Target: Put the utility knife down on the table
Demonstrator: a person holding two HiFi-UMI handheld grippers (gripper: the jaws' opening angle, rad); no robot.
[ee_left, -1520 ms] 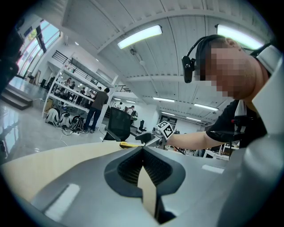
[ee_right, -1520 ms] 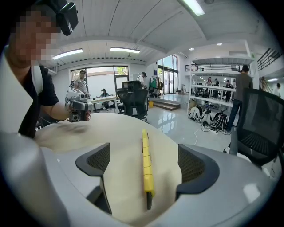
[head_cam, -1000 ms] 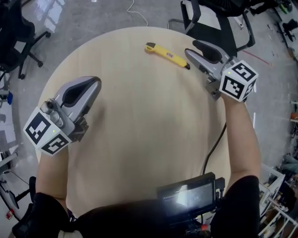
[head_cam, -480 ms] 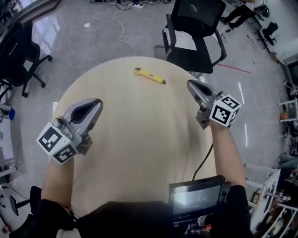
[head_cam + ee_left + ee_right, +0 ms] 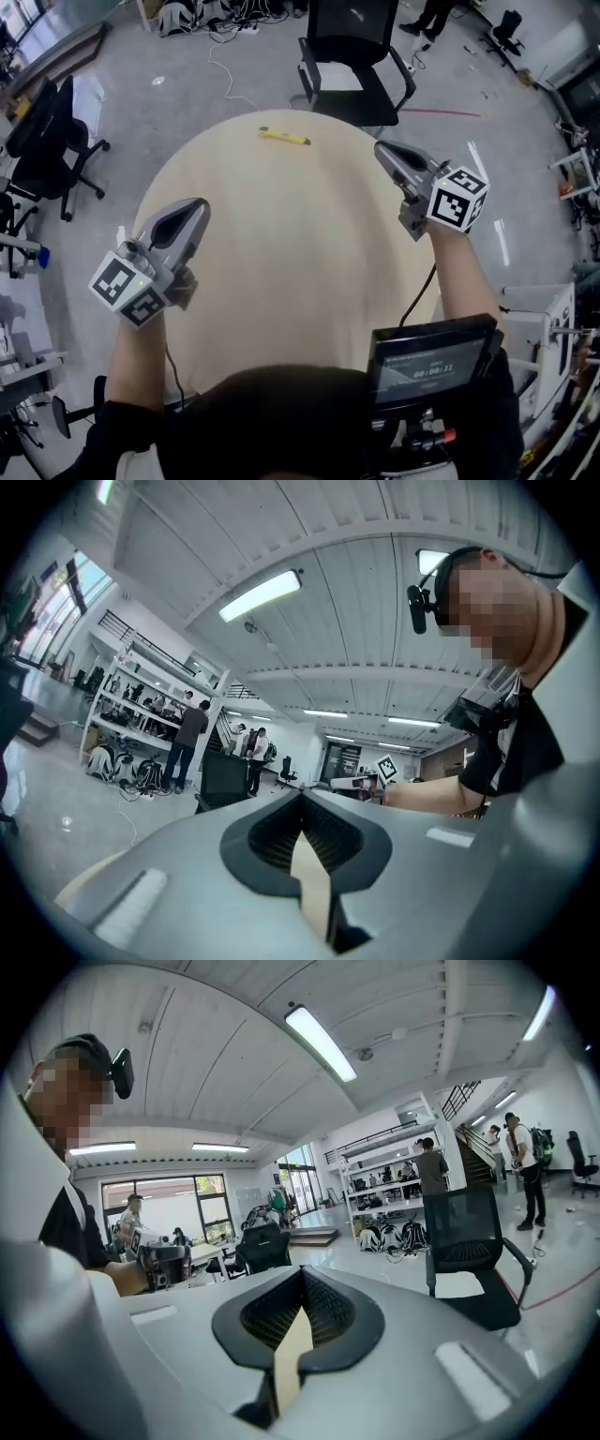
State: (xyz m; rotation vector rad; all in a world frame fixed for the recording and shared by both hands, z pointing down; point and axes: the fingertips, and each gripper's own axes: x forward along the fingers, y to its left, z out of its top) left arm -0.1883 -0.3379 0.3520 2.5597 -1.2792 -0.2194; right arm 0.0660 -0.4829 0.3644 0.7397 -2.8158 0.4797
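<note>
The utility knife (image 5: 284,137) is lying near the desk (image 5: 281,253) rim — a knock could drop it; left gripper (image 5: 195,210) and right gripper (image 5: 383,151) fingers are clenching nothing.

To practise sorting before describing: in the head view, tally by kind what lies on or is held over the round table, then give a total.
utility knife, yellow, lying on the table: 1
grippers, the left gripper and the right gripper: 2
Total: 3
</note>
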